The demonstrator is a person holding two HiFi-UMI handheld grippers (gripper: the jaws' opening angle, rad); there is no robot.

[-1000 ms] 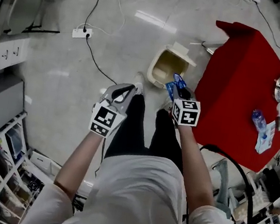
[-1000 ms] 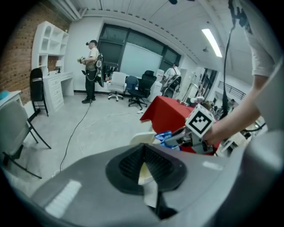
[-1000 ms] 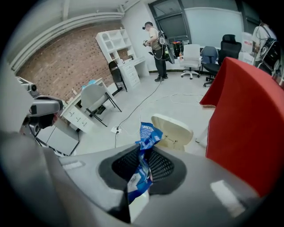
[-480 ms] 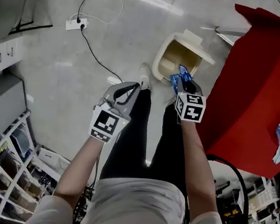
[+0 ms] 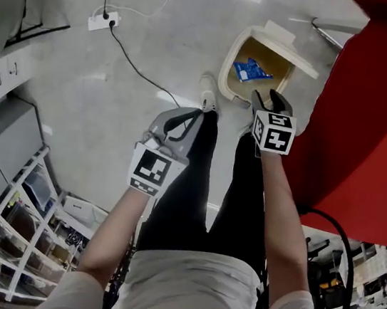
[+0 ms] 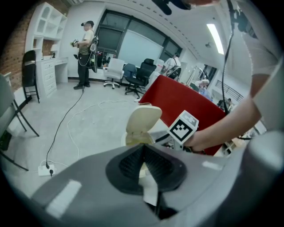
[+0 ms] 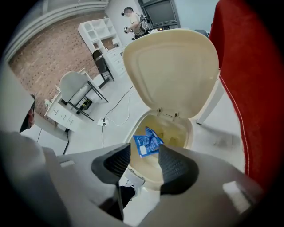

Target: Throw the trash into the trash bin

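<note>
The right claw point(image 7: 144, 155), tipped steeply down on a straight forearm, has just been opening. Its pads stand apart and grip nothing. Beyond them the blue packet point(image 7: 147, 142) sits loose within the mouth of the trash bin point(image 5: 227, 72), whose lid point(image 7: 171, 66) is raised. The left claw point(image 6: 143, 148) slants downward, pads together and empty.

Trash bin point(image 5: 230, 62) cream; wrapper point(image 5: 251, 71) blue with a small white patch. Table cover point(image 5: 370, 126) red; floor point(image 5: 147, 28) pale grey. Marker cubes point(image 5: 274, 132) black-and-white squares.
</note>
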